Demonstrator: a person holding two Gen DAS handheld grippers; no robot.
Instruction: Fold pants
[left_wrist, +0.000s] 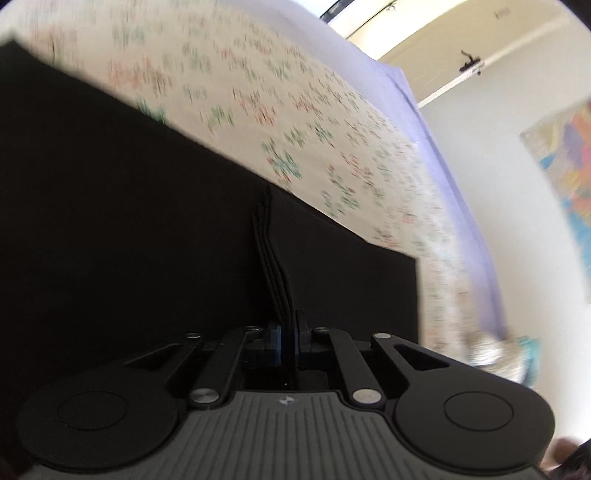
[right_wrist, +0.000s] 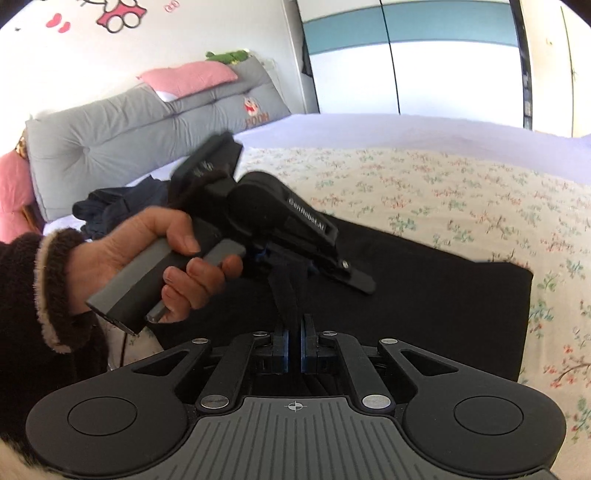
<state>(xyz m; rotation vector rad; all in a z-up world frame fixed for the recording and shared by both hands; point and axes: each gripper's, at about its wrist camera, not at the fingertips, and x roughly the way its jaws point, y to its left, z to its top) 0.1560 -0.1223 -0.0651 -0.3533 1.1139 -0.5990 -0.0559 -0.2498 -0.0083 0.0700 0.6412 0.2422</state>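
I have the pants (right_wrist: 424, 295) lying flat and dark on the bed (right_wrist: 461, 192), on its flowered cover, filling the centre and right of the right wrist view out to about 3 o'clock; in the left wrist view they fill the left and centre, with the cover running from 11 to 3 o'clock. Both tongs are closed on cloth. The left tongs (left_wrist: 289, 332) pinch a ridge of gathered fabric that stands up from the pads toward 12 o'clock, its layered edges visible as dark ribs. The right tongs (right_wrist: 293, 332) are closed on a narrow strip of the same cloth, which rises toward 11 o'clock and meets the left tongs just ahead. The left hand (right_wrist: 155, 258), in a dark fleece sleeve (right_wrist: 44, 295), holds its tool at 9 to 10 o'clock in the right wrist view, nose angled down at the cloth. I judge the two grips sit close together on one edge so that the edge can be carried as a straight line; a single grip would let the cloth sag and twist. The rest of the pants stay flat on the bed, which I take as the anchor for the fold. The left wrist view is blurred, so I cannot tell exactly which edge of the garment is held. A pile of dark clothing (right_wrist: 110, 206) lies at 10 o'clock near the grey headboard cushion (right_wrist: 122, 129), well apart from the work.
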